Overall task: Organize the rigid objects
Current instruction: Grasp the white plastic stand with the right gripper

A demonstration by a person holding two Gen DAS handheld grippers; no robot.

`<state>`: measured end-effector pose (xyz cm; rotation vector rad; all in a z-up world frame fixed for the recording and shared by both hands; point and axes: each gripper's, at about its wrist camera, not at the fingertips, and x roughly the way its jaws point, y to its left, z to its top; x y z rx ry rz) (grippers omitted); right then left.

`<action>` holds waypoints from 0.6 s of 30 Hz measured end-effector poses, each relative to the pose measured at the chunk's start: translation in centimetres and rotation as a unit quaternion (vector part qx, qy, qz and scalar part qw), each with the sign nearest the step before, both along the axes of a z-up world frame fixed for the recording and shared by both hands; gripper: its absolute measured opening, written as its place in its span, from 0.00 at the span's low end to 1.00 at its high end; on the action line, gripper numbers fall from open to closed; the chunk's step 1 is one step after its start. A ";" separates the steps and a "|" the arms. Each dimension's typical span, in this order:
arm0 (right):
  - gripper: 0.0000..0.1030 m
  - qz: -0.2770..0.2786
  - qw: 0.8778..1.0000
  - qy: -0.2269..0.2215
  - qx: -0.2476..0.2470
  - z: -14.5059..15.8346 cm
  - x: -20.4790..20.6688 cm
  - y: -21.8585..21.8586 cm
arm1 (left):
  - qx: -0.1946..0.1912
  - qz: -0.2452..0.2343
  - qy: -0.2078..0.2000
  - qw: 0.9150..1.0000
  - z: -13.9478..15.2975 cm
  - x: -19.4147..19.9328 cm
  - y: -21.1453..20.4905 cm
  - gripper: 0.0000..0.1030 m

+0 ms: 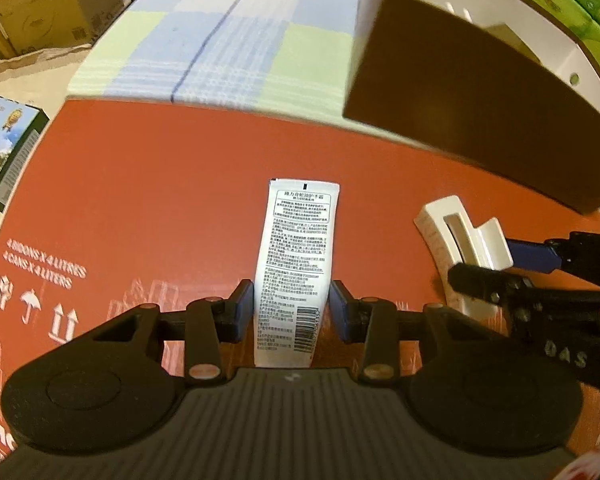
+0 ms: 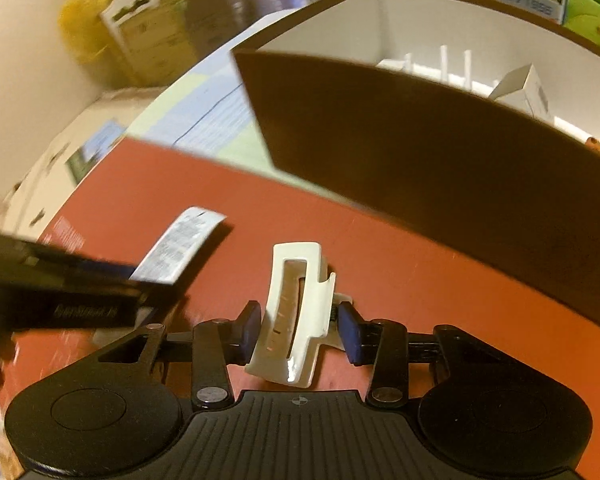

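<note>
Two grippers: each straddled its own object above a red cardboard sheet [image 1: 160, 208], side by side.
Left gripper [image 1: 291, 312]: its blue pads flanked the lower end of a white tube [image 1: 296, 264]; a sliver of gap showed on both sides, so a firm clamp could not be confirmed.
Tube axis: it ran straight ahead, along the fingers, printed back panel up, crimped end farthest from the camera.
Right gripper [image 2: 298, 330]: its fingers stood either side of a cream hair claw clip [image 2: 296, 316]; pads sat close to or against it, contact unclear through motion blur.
Clip axis: lengthwise away from the camera, tilted slightly leftward, lying on the red sheet.
Nearer hand: the tube lay to the left of the clip, each object squarely within its own gripper's reach.
Likely destination: a dark brown box [image 2: 440, 168] with a white interior stood just beyond, ahead and to the right, closer to the right gripper.
Box contents: white items were already visible inside.
Surface beyond: a pastel checked cloth [image 1: 228, 48] lay past the sheet.
Room: cardboard cartons [image 1: 40, 12] and green packages [image 1: 580, 4] stood at the edges.
</note>
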<state>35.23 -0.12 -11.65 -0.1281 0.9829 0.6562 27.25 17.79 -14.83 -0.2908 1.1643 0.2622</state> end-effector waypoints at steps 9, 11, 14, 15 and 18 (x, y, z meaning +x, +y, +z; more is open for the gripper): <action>0.40 -0.018 1.000 0.007 -0.007 -0.6 -1.0 -0.1 | 0.033 -0.034 0.008 0.999 -0.2 -0.6 -1.6 0.36; 0.40 -0.021 1.000 0.002 -0.012 -0.4 -0.6 0.4 | 0.044 -0.042 0.011 0.998 -0.3 -0.5 -1.9 0.34; 0.40 -0.020 1.000 -0.006 -0.018 -0.5 -0.5 0.8 | 0.047 -0.039 0.011 0.998 -0.2 -0.5 -2.0 0.33; 0.40 -0.019 1.000 -0.012 -0.022 -0.5 -0.8 0.8 | 0.046 -0.037 0.010 0.998 -0.2 -0.6 -2.0 0.33; 0.37 -0.015 0.999 -0.023 -0.031 -0.6 -1.0 0.9 | 0.037 -0.033 0.008 0.999 -0.1 -0.7 -1.8 0.32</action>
